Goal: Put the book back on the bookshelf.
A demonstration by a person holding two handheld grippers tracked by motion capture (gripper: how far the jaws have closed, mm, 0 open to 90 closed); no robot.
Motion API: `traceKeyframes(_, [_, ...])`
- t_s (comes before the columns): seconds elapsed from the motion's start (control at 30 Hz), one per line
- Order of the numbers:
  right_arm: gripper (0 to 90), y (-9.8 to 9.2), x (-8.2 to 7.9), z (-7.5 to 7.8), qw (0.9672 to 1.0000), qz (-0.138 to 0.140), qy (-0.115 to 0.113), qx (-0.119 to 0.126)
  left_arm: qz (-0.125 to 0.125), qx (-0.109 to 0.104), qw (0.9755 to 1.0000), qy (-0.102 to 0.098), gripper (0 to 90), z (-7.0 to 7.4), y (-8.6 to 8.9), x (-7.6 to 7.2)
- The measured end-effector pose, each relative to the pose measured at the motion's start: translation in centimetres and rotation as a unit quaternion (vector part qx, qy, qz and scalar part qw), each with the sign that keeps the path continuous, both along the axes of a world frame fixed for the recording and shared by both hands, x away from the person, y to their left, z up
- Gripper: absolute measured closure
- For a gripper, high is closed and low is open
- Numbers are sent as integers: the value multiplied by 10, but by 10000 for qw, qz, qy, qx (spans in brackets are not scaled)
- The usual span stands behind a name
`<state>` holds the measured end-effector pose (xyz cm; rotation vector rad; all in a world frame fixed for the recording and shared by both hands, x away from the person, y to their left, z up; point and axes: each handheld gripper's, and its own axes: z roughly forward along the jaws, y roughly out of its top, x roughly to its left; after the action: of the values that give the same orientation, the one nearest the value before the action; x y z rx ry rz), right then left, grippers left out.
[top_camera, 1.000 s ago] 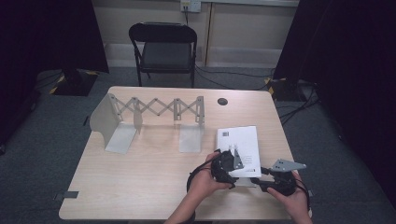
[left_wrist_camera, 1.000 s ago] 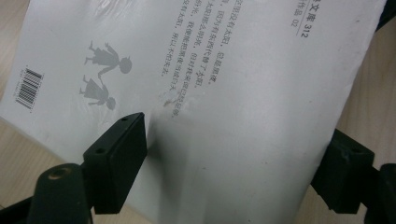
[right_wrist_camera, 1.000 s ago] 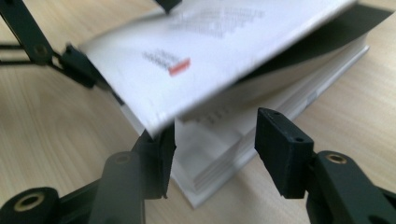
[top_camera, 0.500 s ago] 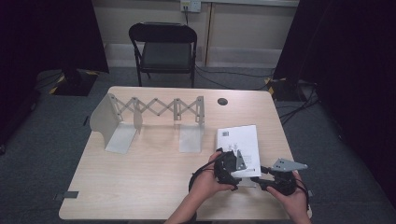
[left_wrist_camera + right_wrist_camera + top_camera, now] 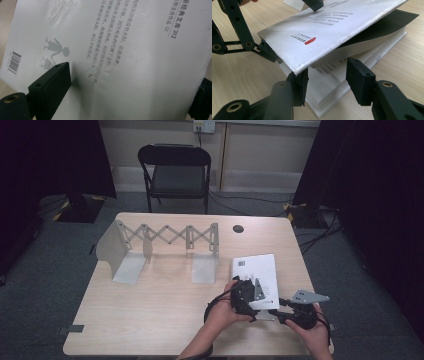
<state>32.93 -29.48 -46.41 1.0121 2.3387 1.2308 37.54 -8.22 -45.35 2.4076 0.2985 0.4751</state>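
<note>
A white book (image 5: 256, 272) was seen lying at the lower right of the table (image 5: 150, 320) in the high view, its cover lifted. The left gripper (image 5: 246, 296), its jaws just widened, stood spread across the cover. The right gripper (image 5: 327, 80) had been closing; its jaws bracketed the cover's corner and top pages, though contact was apparently unclear.

We see 2 matte black plastic grippers, the left gripper (image 5: 246, 296) and the right gripper (image 5: 295, 312), each with flat bars pinned by brass-ringed pivots, blocky pads, trailing black cables; a grey 3-cornered plate tops the right.
</note>
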Motion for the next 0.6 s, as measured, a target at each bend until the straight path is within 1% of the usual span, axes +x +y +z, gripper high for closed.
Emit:
traceKeyframes(0.07, [533,0,0,0,10000,-4,-5,-14,3,-29,10000,21,88,-1,0,0])
traceKeyframes(0.13, [533,0,0,0,10000,-12,2,-12,-23,-50,10000,-37,94,-1,1,-1])
traceKeyframes(0.2, [532,0,0,0,10000,-11,3,-2,-44,-144,9999,-56,104,-2,3,-1])
traceKeyframes(0.23, [531,0,0,0,10000,-12,1,3,-81,-182,9998,-99,109,-3,3,-2])
traceKeyframes(0.27, [529,0,0,-1,10000,-10,1,10,-156,-172,9996,-163,126,-2,4,-2])
traceKeyframes(0.3, [525,-1,0,-1,10000,-9,0,17,-118,-218,9995,-179,141,-3,4,-4])
traceKeyframes(0.37, [510,0,1,-2,10000,-18,29,44,-163,-136,9995,-221,162,-2,4,-5])
traceKeyframes(0.43, [492,1,1,-3,10000,2,49,19,-173,-116,9996,-200,169,-2,4,-5])
traceKeyframes(0.47, [485,1,1,-4,10000,13,35,-3,-199,-75,9995,-254,171,-2,3,-6])
traceKeyframes(0.5, [484,2,0,-4,10000,18,23,-27,-230,-98,9994,-257,188,-2,2,-7])
traceKeyframes(0.53, [475,2,0,-4,10000,21,29,-31,-275,7,9991,-322,205,0,3,-7])
traceKeyframes(0.6, [448,1,1,-4,10000,31,45,35,-284,41,9991,-308,232,2,2,-9])
